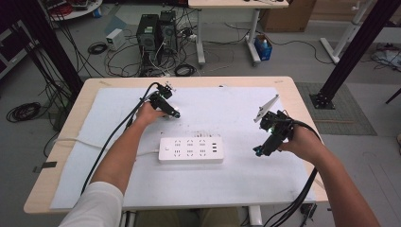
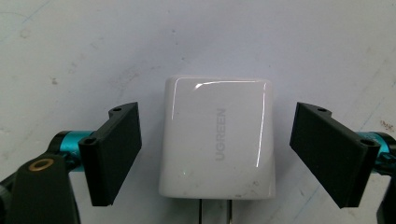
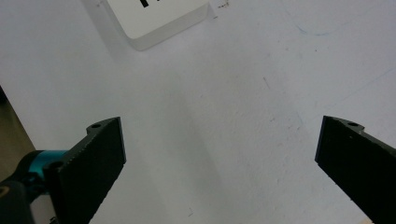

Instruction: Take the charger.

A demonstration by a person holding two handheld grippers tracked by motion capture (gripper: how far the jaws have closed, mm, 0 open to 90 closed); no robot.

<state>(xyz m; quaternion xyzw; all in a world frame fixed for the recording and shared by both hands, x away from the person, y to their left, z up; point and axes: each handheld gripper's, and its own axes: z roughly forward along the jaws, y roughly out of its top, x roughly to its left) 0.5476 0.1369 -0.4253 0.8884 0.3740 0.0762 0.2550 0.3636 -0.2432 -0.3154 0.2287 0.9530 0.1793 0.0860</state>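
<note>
Near centre of the white mat [image 1: 236,179], a white power strip [image 1: 190,150]. At three o'clock of it, right gripper [image 1: 259,150] spread wide over bare mat. Farther, at eleven o'clock, left gripper [image 2: 215,154] released, straddling but not touching a white charger [image 2: 217,137] lying flat.

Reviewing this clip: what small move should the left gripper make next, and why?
Probably close the left gripper on the white charger: its jaws stand open on either side of the body with gaps, and the prongs point back toward the gripper. The power strip lies nearby.

A wooden table [image 1: 75,124] carries a white mat [image 1: 246,179] (scuffed), bearing a power strip [image 1: 190,150] and charger [image 2: 217,137].
</note>
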